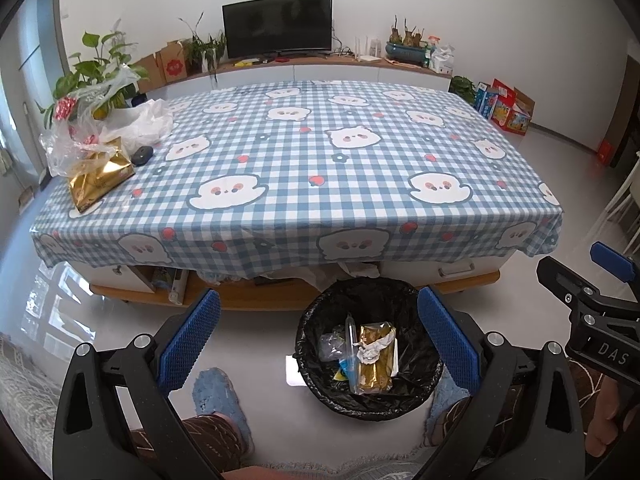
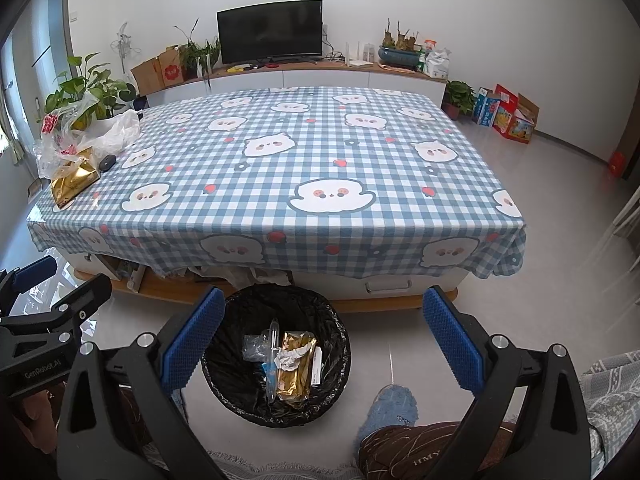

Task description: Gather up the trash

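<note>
**Remaining trash sits at the far left corner, nearer the left hand-held gripper**

Both tools hang low over the floor in front of the worktop (image 1: 304,168), facing it. The left hand-held gripper (image 1: 318,344) has its blue pads spread wide with nothing between them. The right hand-held gripper (image 2: 320,340) is the same: wide open and empty. In each wrist view the other tool shows at the frame edge, so the two sit close side by side.

The black-lined trash bin (image 1: 320,316) stands on the floor just before the worktop's near edge, between the person's blue slippers. It already holds a gold wrapper, a crumpled white scrap, some clear plastic and a slim clear tube.

What still looks like trash lies on the worktop's left side, toward the near left corner: a gold foil packet (image 1: 100,178), with a heap of clear plastic bags (image 1: 80,136) touching it from behind. A small dark oval object (image 1: 142,155) rests just beside the packet; I cannot tell what it is. The rest of the checked cloth is bare.

The packet lies up and to the left of both grippers, and further left from the right one. Its long axis runs diagonally, from the near-left edge toward the worktop's middle. My judgement is that the left gripper is nearer and better placed, and should close across the packet's short width.
</note>
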Motion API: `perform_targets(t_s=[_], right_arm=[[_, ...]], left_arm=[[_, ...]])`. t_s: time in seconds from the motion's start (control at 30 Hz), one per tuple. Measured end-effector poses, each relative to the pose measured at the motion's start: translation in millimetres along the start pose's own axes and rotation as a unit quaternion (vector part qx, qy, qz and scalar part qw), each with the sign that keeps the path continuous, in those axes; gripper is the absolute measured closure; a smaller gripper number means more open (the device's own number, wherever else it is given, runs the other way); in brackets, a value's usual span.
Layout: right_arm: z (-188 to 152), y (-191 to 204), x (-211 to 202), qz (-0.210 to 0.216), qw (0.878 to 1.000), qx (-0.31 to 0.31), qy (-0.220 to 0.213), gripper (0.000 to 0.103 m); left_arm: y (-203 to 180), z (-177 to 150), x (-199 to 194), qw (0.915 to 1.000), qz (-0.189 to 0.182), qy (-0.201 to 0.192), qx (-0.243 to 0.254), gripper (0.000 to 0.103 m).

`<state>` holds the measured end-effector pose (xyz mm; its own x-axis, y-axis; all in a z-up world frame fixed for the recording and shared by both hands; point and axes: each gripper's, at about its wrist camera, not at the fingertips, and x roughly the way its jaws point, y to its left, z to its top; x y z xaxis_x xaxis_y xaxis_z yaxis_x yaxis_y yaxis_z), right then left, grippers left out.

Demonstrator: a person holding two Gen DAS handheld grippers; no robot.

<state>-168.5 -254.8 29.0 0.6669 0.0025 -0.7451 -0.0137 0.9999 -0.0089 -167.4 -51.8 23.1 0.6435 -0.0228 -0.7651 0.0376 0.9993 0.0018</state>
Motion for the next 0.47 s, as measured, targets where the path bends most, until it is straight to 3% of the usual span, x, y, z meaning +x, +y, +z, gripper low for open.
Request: perform_targets(t_s=[0.47], right_arm=[[-0.9,-0.7,2.4,0.0,1.0,0.004,0.005,0.008]], left_arm=[[5.6,0.7,2.5,0.9997,-0.009,0.002,-0.021,0.006]])
